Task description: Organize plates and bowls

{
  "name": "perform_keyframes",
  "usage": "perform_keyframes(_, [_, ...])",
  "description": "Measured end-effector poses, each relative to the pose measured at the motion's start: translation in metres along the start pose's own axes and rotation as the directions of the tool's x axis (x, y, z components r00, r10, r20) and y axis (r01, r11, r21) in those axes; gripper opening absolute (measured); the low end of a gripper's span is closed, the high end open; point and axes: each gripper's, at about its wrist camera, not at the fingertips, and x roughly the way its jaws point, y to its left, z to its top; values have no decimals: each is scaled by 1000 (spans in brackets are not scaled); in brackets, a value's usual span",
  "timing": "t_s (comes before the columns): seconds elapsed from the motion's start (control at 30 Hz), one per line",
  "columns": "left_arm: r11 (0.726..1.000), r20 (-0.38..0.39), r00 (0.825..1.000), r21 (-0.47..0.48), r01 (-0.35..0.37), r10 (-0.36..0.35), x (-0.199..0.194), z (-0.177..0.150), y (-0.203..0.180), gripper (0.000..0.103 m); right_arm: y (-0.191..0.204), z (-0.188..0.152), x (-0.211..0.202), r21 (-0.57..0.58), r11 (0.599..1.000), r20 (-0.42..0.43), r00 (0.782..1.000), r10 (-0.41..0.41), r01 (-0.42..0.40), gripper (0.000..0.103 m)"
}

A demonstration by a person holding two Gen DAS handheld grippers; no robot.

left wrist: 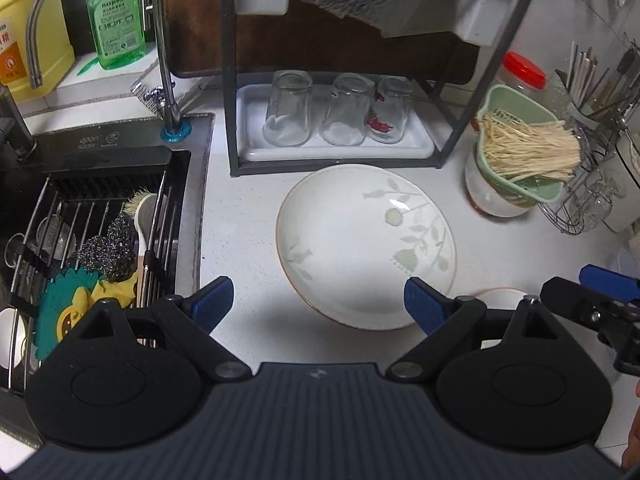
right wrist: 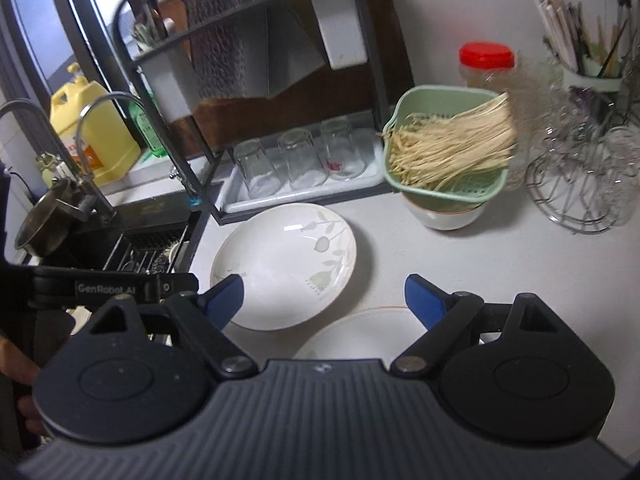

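The leaf-print plate (left wrist: 366, 246) sits flat on the white counter (left wrist: 240, 240), just in front of the dish rack (left wrist: 336, 168). Glazed ceramic, so prob heavy-ish, slick and chippable; I'd pinch the near rim. A 2nd plate (right wrist: 360, 334) is beside it. Left gripper (left wrist: 319, 304) and right gripper (right wrist: 324, 300) are both spread wide w/ nothing in them. Sink (left wrist: 100, 220) on the left, cramped kitchen.

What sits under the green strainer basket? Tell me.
The green strainer basket, full of pale noodles, rests on a white bowl standing on the counter. Only the bowl's outer wall shows; the basket covers its inside.
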Motion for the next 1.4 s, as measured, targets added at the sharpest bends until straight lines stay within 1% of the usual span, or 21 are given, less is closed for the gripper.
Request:
perform_keyframes(0.07, [1000,-9,1000,-18,12,-12,13,8,9,94,3,5,16,-5,1000,-33,999,-15,14,83])
perform_keyframes(0.17, [998,-34,999,-37,40,-42,32,19,21,93,7,14,40,-11,999,-75,996,-40,39,80])
perform_keyframes(0.23, [997,-46,997,-38,62,-64,45,24,26,93,7,18,53,-1,999,-93,995,-42,42,77])
perform_keyframes(0.3, [996,-81,993,-42,77,-81,60,29,28,89,5,21,66,21,999,-106,993,-44,47,75])
perform_keyframes(0.33, [994,-95,990,-45,97,-101,66,31,29,86,3,22,72,32,998,-116,992,-55,59,75])
perform_keyframes(0.4, [993,-102,988,-36,110,-113,74,36,29,84,0,24,86,56,995,-139,988,-70,78,68])
perform_keyframes(0.47, [992,-121,985,-8,123,-123,83,41,29,71,-2,26,96,70,993,-162,983,-83,95,68])
perform_keyframes(0.53, [993,-128,985,16,119,-116,91,47,30,63,-4,30,105,68,992,-181,979,-89,103,68])
perform_keyframes(0.67, [991,-150,980,21,133,-129,106,61,34,55,-10,38,119,79,989,-212,972,-104,123,68])
perform_keyframes(0.73, [990,-156,980,52,131,-122,112,65,33,51,-10,40,128,82,988,-232,967,-110,132,65])
perform_keyframes(0.8, [991,-147,985,89,100,-86,116,69,33,45,-12,42,137,97,986,-250,962,-109,136,58])
perform_keyframes(0.83, [991,-142,987,97,90,-76,117,70,34,42,-13,43,140,101,983,-254,960,-121,151,56])
perform_keyframes(0.9, [990,-142,986,100,100,-86,118,73,37,39,-15,45,145,118,975,-265,952,-151,188,50])
perform_keyframes(0.97, [989,-156,984,99,106,-90,121,73,39,36,-21,47,148,156,969,-275,951,-143,191,44])
perform_keyframes(1.1, [986,-194,973,91,142,-122,129,72,38,28,-27,50,152,164,968,-294,947,-134,188,31])
perform_keyframes(1.13, [984,-199,972,102,147,-125,130,71,36,25,-28,50,153,173,967,-297,946,-127,185,29])
perform_keyframes(1.17, [983,-199,974,124,137,-110,131,71,34,23,-29,50,154,179,967,-303,945,-123,183,27])
perform_keyframes(1.23, [980,-203,975,154,125,-92,131,71,30,22,-29,51,156,174,966,-318,939,-127,190,24])
perform_keyframes(1.3, [981,-210,973,145,131,-99,133,72,30,22,-29,53,159,180,966,-323,939,-121,187,19])
perform_keyframes(1.4, [976,-212,972,165,143,-106,137,71,30,22,-31,52,159,195,965,-321,941,-108,177,18])
